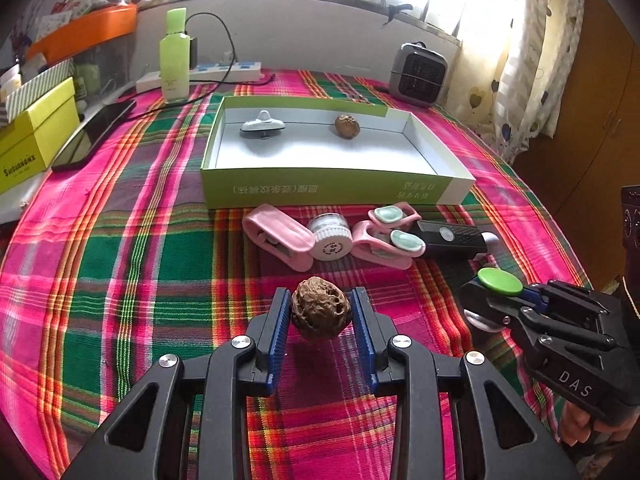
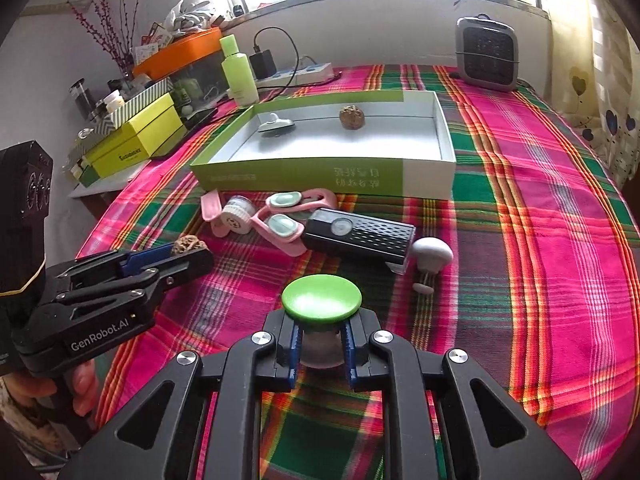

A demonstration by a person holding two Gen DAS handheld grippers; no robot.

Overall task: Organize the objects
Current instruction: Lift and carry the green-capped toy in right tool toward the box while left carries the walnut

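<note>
- Left wrist view: the left gripper [image 1: 321, 312] is pinching a walnut [image 1: 321, 307] between its blue ribbed pads, holding it over the plaid tablecloth [image 1: 120, 264], short of the open green-and-white box [image 1: 320, 190]. The shell looks hard, light and deeply wrinkled, so the ridged pads are probably biting well across its widest part; being roundish, it could still roll out if the squeeze slackens.
- Same view: a second walnut [image 1: 347, 126] and a grey suction hook [image 1: 262, 125] are already lying inside the box, apart from each other. Pink clips [image 1: 280, 238], a small white-capped jar [image 1: 331, 237] and a black device [image 1: 450, 236] are waiting in a row just in front of the box.
- Right wrist view: the right gripper [image 2: 321, 346] is clamping the pale stem beneath a green mushroom-shaped cap [image 2: 321, 300], its jaws pressed in close under the cap's rim. The cap looks smooth, stiff and glossy, likely slippery on top, so the narrower stem appears the sounder place to hold.
- Same view: a white mushroom-shaped piece [image 2: 432, 254] is lying on the cloth touching the black device's end, and the box is standing beyond the row with its interior largely free.
</note>
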